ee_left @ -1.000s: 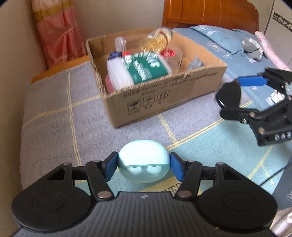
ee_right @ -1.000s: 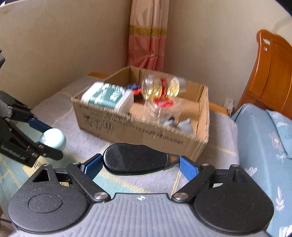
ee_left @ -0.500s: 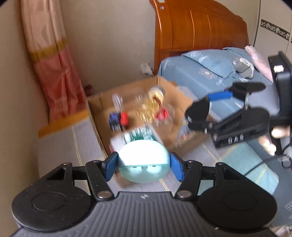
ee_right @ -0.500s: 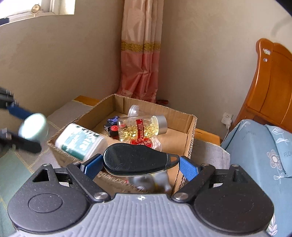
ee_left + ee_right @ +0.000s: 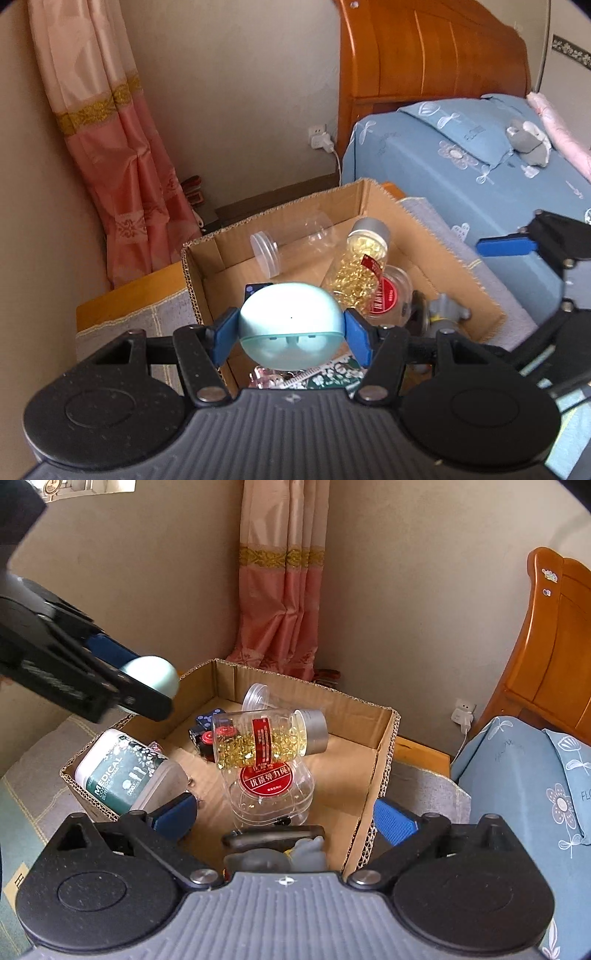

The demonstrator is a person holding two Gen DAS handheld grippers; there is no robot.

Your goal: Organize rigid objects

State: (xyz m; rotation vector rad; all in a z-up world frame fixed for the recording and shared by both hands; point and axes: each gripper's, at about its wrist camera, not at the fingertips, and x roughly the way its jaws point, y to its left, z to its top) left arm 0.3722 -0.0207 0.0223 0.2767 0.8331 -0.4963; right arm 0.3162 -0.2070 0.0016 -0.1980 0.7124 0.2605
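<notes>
My left gripper is shut on a pale blue earbud case and holds it above the near left corner of the open cardboard box. The case also shows in the right wrist view. My right gripper is open and empty above the box. A flat black case lies in the box just below it, beside a grey toy. The box also holds a capsule bottle, a red-lidded clear jar and a green-and-white cotton swab box.
The box stands on a grey cloth over a wooden table. A blue bed with a wooden headboard lies to the right. A pink curtain and a beige wall are behind. Small dice-like cubes and a clear lid lie in the box.
Both grippers rose and moved over the box. My right gripper opened and let the black case drop into the box. My left gripper still holds the earbud case.
</notes>
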